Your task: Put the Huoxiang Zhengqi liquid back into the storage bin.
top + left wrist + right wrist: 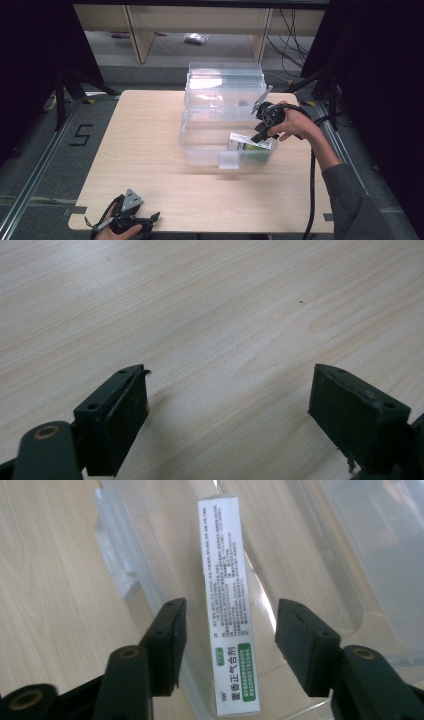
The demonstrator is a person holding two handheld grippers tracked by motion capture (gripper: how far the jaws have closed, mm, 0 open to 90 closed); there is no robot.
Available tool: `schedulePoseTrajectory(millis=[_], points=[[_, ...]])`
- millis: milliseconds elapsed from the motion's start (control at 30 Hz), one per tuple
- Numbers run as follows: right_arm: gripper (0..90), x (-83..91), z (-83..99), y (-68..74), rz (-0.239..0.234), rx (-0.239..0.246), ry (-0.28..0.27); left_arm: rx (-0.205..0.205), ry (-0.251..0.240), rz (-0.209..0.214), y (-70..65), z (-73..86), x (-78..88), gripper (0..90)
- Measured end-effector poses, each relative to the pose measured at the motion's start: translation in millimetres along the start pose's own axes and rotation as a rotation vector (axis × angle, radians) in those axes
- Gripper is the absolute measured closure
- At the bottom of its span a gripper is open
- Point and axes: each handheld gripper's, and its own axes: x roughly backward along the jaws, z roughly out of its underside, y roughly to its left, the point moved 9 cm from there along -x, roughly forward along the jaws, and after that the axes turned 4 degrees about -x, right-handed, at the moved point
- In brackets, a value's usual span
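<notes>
Your wooden table [150, 150] carries one large thing: a clear plastic storage bin [200, 145] with its lid [225, 82] standing open at the far side. Inside the bin, toward its near right corner, a white and green medicine box [250, 143] leans tilted against the wall.

Your right gripper [263, 131] is over that corner of the bin, and it is much the nearer of the two. In the right gripper view the medicine box [230, 610] lies between your jaws, its long axis running away from you along the line of the jaws, narrow printed face up. The jaws stand apart with a clear gap on each side of the carton, so you have hold of nothing yet; the box sits a little closer to one jaw than the other.

Your left gripper [145, 220] rests at the near left edge of the table, well apart from the bin. In the left gripper view its jaws are spread wide over bare wood [210, 315], empty.
</notes>
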Motion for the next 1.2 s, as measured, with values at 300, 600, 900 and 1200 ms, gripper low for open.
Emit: schedulePoseTrajectory(millis=[300, 600, 900, 1200], points=[[37.8, 13.0, -8.4, -0.6, 0.051, -0.085, -0.096, 0.003, -0.006, -0.011, 0.2, -0.6, -0.7, 15.4], [35.9, 14.2, -13.0, 6.0, 0.06, -0.129, -0.15, 0.006, -0.011, 0.001, -1.0, -1.3, -0.2, 15.3], [33.1, 9.7, -12.8, 17.8, 0.068, -0.153, -0.171, -0.001, -0.004, -0.002, 0.0, -0.3, 0.1, 15.3], [32.8, 6.3, -14.8, 28.9, 0.065, -0.158, -0.213, -0.011, -0.003, -0.003, -0.7, -0.5, 0.5, 15.3]])
